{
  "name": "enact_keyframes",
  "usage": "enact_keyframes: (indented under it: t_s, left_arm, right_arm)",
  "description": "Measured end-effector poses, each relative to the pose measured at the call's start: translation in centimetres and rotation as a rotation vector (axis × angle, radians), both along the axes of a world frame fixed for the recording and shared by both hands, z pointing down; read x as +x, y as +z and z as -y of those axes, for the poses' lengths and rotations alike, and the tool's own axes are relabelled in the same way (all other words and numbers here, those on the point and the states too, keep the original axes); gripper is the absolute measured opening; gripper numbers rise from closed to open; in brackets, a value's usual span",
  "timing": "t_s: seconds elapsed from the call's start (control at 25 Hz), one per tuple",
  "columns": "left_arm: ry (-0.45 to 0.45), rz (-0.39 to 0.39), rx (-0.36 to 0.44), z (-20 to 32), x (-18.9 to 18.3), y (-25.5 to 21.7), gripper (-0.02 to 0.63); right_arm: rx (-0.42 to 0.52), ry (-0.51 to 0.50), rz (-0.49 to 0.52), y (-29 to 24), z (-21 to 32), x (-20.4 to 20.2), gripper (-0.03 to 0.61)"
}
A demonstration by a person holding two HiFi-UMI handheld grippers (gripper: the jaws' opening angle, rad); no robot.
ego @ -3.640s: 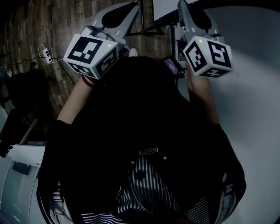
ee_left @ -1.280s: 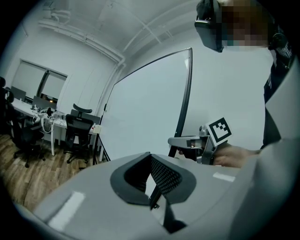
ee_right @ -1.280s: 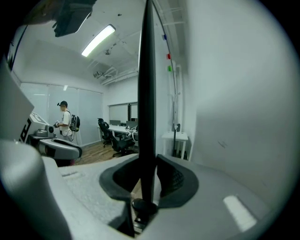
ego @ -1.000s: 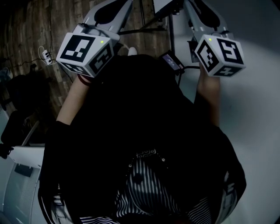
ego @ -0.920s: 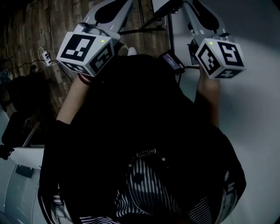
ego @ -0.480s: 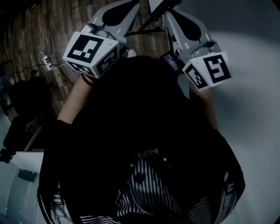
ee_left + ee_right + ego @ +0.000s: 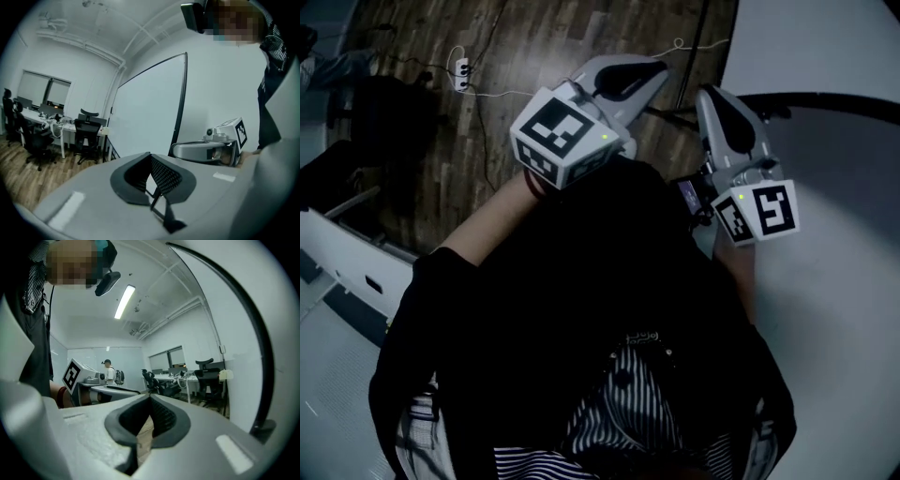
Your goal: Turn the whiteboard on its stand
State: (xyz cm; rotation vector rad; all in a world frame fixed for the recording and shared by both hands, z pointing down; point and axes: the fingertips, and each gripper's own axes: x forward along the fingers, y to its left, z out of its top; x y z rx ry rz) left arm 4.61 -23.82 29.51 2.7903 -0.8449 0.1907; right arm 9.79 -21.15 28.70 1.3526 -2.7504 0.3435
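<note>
Since a second ago the right gripper (image 7: pixel 149 398) has closed up. Its fingers (image 7: pixel 163 417) are now pressing together with nothing between them, and only floor is showing through the slit below. In the head view both grippers have slid lower and to the right, and far more of the wood floor (image 7: pixel 487 56) is showing than before.

The left gripper (image 7: pixel 150 155) is likewise clenched and empty, its fingers (image 7: pixel 165 176) meeting at the tips. Its cube (image 7: pixel 562 136) is facing the head camera.

The whiteboard (image 7: pixel 145 108) is standing upright on the floor ahead of the person. Both gripper views are catching its white face at a slant, with its black frame (image 7: pixel 180 103) running down the near edge. The right gripper is hovering near that edge, and its fingers are not gripping the frame. A pale wall (image 7: pixel 220 93) is rising behind the frame.

Beyond the board's far edge, a bench (image 7: pixel 40 117) is carrying monitors, and black chairs (image 7: pixel 89 131) are standing on the floor beside it. In the right gripper view a person (image 7: pixel 109 370) is standing far back in the room, under a ceiling light (image 7: pixel 124 301). A power strip (image 7: pixel 461 67) is lying on the floor at the head view's upper left.
</note>
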Motion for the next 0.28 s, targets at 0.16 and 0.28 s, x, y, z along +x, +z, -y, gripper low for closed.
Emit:
enact_keyframes:
  t_s: [0.16, 0.28]
  left_arm:
    - [-0.111, 0.028, 0.022, 0.3, -4.6, 2.6, 0.003]
    - [-0.185, 0.035, 0.047, 0.6, -11.4, -0.2, 0.003]
  right_arm:
    - [0.010, -0.107, 0.041, 3.3, 1.4, -4.6, 0.003]
    - [0.031, -0.203, 0.035, 0.8, 2.1, -12.1, 0.003]
